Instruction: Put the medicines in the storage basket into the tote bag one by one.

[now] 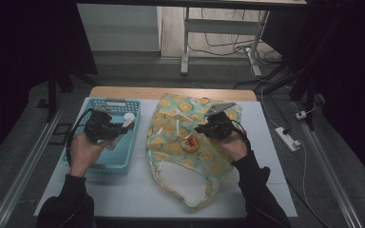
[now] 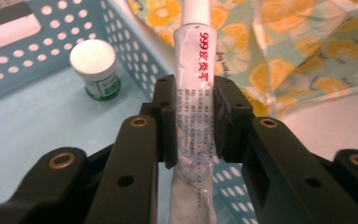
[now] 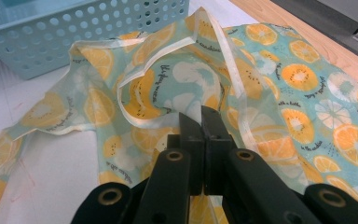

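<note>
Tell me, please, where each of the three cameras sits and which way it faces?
High view: above the person's side, looking forward and down; forearms, left gripper, right gripper.
Left gripper view: along its fingers, clamped on the tube.
Right gripper view: along shut fingers pinching the bag.
Shared: blue basket.

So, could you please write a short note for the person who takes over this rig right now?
Left tongs: shut on the white ointment tube, held above the blue basket.
Right tongs: shut on the fruit-print bag, pinching its fabric near the opening.
Things: the bag lies on the white table; a small white-capped jar is in the basket; a small round item rests on the bag.
Done: tube picked up, bag gripped.
Left: probably carry the tube into the bag, then the jar.
</note>
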Demonstrator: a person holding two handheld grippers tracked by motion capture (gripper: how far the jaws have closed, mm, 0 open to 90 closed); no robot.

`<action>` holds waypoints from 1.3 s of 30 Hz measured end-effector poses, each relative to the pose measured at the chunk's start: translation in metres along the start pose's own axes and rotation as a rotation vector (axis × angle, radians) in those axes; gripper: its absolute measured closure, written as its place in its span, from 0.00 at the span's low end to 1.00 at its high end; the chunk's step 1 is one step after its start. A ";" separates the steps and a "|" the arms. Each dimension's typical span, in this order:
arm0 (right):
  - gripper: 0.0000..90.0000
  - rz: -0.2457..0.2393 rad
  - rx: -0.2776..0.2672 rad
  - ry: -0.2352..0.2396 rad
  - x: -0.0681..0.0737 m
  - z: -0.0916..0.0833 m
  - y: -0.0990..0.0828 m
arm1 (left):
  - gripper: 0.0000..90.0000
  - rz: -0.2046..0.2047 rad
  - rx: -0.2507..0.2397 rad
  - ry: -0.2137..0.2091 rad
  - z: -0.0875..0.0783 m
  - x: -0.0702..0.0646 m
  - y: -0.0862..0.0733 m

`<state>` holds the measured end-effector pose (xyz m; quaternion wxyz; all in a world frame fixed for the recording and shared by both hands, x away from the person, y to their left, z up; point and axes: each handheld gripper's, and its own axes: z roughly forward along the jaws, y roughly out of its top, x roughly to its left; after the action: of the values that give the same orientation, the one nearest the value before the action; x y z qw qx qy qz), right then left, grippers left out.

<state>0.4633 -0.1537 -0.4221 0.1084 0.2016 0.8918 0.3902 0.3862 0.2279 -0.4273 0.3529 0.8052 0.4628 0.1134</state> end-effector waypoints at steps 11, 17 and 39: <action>0.99 0.001 -0.001 -0.002 0.000 0.000 0.000 | 0.80 0.069 0.003 -0.065 0.001 -0.030 0.012; 0.99 0.002 -0.003 -0.003 0.000 0.000 0.000 | 0.80 0.116 0.029 -0.108 0.011 -0.049 0.017; 0.99 0.003 -0.004 -0.002 0.000 0.001 0.000 | 0.80 0.235 0.098 -0.227 0.056 -0.100 0.027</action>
<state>0.4635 -0.1525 -0.4230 0.1090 0.2031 0.8906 0.3921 0.3781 0.1106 -0.4350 0.3477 0.8777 0.3274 0.0396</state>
